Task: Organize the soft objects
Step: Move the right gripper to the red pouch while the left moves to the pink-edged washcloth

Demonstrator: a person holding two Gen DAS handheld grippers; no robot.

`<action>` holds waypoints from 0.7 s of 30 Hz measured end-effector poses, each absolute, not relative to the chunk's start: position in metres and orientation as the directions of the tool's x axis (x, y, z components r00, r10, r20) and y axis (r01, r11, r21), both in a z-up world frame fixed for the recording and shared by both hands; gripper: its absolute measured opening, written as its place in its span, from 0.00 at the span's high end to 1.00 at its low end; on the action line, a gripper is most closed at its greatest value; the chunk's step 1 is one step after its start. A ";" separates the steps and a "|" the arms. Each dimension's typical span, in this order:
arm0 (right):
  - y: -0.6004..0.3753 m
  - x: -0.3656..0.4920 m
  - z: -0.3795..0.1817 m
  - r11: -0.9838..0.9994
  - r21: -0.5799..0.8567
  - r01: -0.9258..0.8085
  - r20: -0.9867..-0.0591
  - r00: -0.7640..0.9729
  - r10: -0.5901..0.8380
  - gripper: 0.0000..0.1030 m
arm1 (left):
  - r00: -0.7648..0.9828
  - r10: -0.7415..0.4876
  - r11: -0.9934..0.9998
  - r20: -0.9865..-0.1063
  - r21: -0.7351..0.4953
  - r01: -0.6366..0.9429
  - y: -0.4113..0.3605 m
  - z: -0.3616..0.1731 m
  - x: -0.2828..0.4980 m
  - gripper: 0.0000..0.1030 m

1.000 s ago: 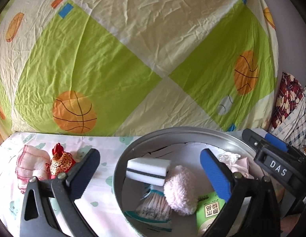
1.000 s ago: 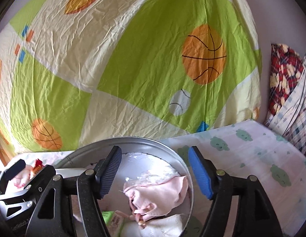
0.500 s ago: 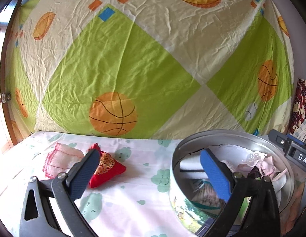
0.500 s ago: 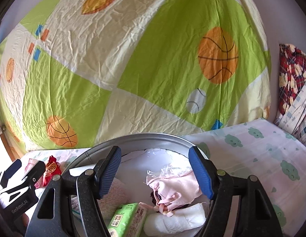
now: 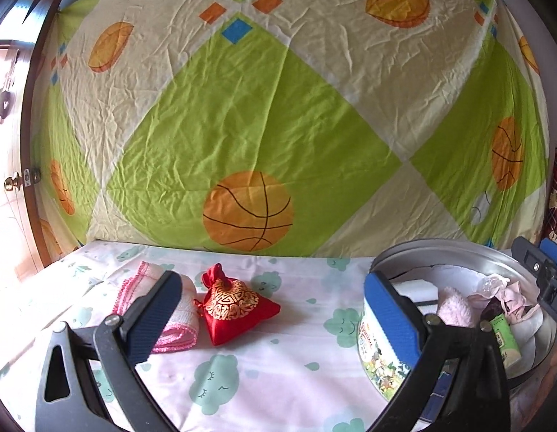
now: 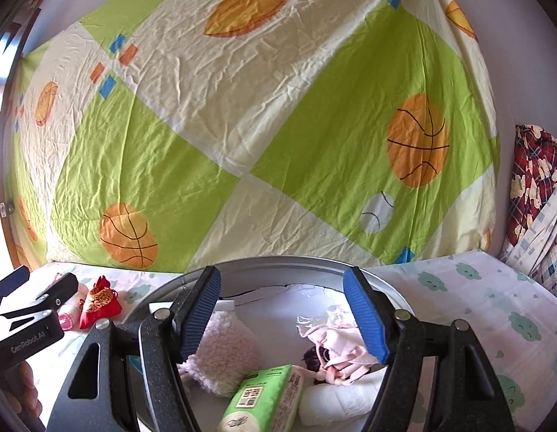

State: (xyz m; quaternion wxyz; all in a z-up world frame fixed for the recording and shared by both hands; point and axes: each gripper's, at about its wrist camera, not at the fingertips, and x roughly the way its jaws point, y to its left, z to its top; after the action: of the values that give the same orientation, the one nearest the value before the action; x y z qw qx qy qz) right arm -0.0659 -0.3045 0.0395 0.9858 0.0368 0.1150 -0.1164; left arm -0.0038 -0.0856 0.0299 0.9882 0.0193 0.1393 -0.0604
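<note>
One red pouch [image 5: 239, 306], gold-embroidered, sits beside folded pink cloth [image 5: 170, 309].

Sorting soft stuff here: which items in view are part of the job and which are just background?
Part of the job:
- red drawstring pouch
- pink folded cloth
- round metal tin
- fluffy pink puff
- green tissue pack
- pink garment
- white sponge

Just lying about:
- basketball-print sheet
- plaid fabric pile
- cloud-print cover
</note>
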 end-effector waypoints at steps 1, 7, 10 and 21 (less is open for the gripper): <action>-0.302 -0.067 0.039 0.971 0.049 0.235 -0.234 0.948 -0.217 0.30 | 0.954 -0.115 0.992 -0.278 0.025 0.127 -0.084 0.030 -0.004 0.00; -0.283 -0.074 0.039 0.973 0.033 0.227 -0.240 0.947 -0.213 0.29 | 0.950 -0.131 0.989 -0.284 0.032 0.146 -0.077 0.028 -0.007 0.00; -0.276 -0.078 0.039 0.971 0.038 0.238 -0.242 0.944 -0.222 0.29 | 0.949 -0.131 0.988 -0.287 0.035 0.147 -0.072 0.028 -0.007 0.00; -0.254 -0.094 0.041 0.952 0.043 0.302 -0.188 0.939 -0.289 0.29 | 0.943 -0.133 0.989 -0.306 0.020 0.146 -0.043 0.025 -0.001 0.00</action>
State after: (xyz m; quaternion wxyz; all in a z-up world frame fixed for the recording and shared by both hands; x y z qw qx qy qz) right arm -0.0935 -0.2536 0.0410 0.9839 0.0357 0.0903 -0.1502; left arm -0.0014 -0.0430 0.0254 0.9853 0.0211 0.1537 -0.0708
